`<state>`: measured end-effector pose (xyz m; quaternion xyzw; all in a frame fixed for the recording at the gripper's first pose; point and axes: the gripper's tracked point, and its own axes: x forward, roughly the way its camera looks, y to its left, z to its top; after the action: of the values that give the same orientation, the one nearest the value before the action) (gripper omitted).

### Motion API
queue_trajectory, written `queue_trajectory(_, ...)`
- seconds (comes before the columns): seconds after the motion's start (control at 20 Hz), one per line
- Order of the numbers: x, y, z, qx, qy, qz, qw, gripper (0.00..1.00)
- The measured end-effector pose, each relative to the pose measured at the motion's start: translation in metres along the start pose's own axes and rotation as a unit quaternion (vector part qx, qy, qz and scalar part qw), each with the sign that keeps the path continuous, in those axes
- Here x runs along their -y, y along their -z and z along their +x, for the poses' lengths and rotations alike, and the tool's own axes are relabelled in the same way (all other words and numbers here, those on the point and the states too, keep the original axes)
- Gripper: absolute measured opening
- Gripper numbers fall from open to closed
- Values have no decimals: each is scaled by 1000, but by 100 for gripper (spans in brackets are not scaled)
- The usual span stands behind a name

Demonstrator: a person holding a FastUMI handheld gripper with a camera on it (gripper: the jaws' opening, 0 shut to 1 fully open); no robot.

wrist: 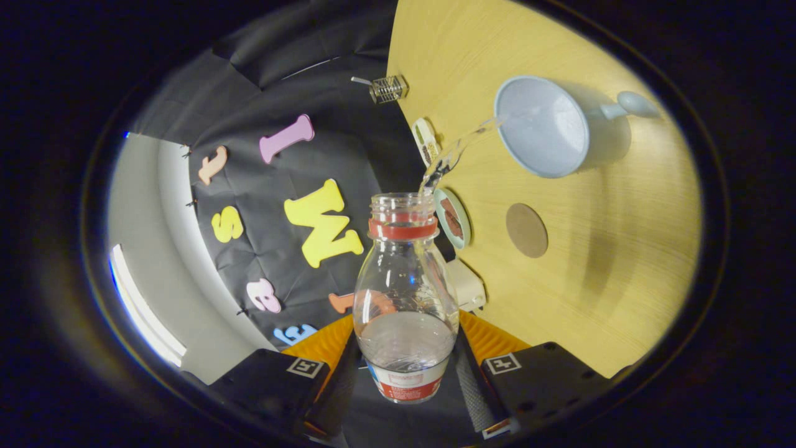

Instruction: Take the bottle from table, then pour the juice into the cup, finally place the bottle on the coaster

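A clear plastic bottle with a red neck ring and no cap sits between my fingers, and my gripper is shut on its lower body. The whole view is rolled sideways, so the bottle is tipped toward the table. Clear liquid fills part of the bottle, and a thin stream runs from its mouth into the pale blue cup beyond the fingers. The cup's handle points away from the bottle. A round brown coaster lies flat on the light wooden table, between the cup and my fingers.
Along the table's edge by the booth wall stand a small round tin, a white oval item, a small clear box and a white block near the bottle.
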<state>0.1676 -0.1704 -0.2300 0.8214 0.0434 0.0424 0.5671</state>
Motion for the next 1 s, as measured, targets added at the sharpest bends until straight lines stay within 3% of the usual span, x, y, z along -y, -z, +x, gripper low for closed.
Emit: queue_trajectory(1.0,-29,-2,-1,-11,-40,79,996,79)
